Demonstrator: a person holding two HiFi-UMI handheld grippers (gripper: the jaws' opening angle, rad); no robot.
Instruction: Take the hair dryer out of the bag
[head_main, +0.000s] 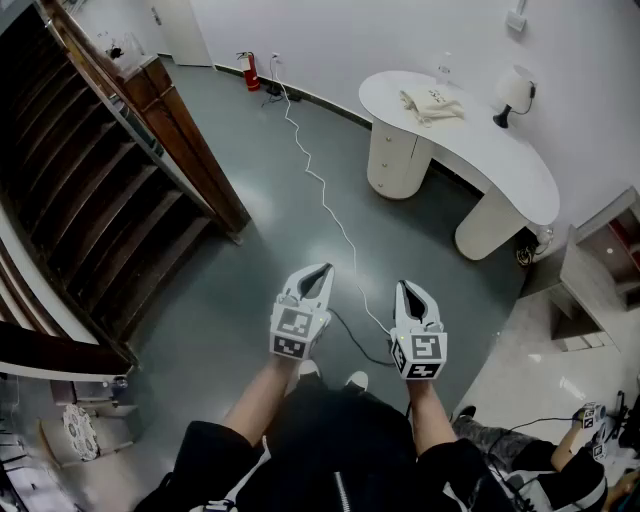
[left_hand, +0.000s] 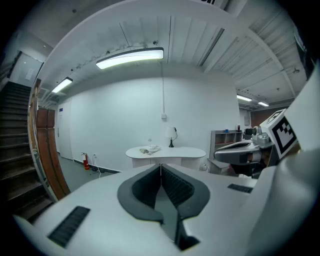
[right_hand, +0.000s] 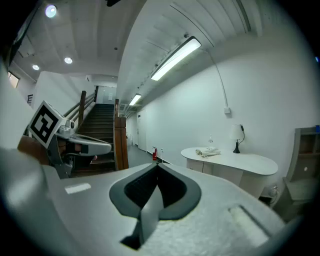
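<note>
A cream cloth bag (head_main: 432, 104) lies on the curved white desk (head_main: 500, 160) far across the room; it shows small in the left gripper view (left_hand: 149, 149) and the right gripper view (right_hand: 207, 151). No hair dryer is visible. My left gripper (head_main: 323, 270) and right gripper (head_main: 405, 288) are held side by side over the grey floor, well short of the desk. Both are shut with nothing between the jaws. In the left gripper view the jaws (left_hand: 161, 167) meet at the tip, as do those in the right gripper view (right_hand: 156, 165).
A white lamp (head_main: 513, 92) stands on the desk's right end. A white cable (head_main: 325, 190) runs along the floor from the far wall, near a red fire extinguisher (head_main: 249, 70). A wooden staircase (head_main: 100, 190) fills the left. A seated person (head_main: 540, 460) is at the lower right.
</note>
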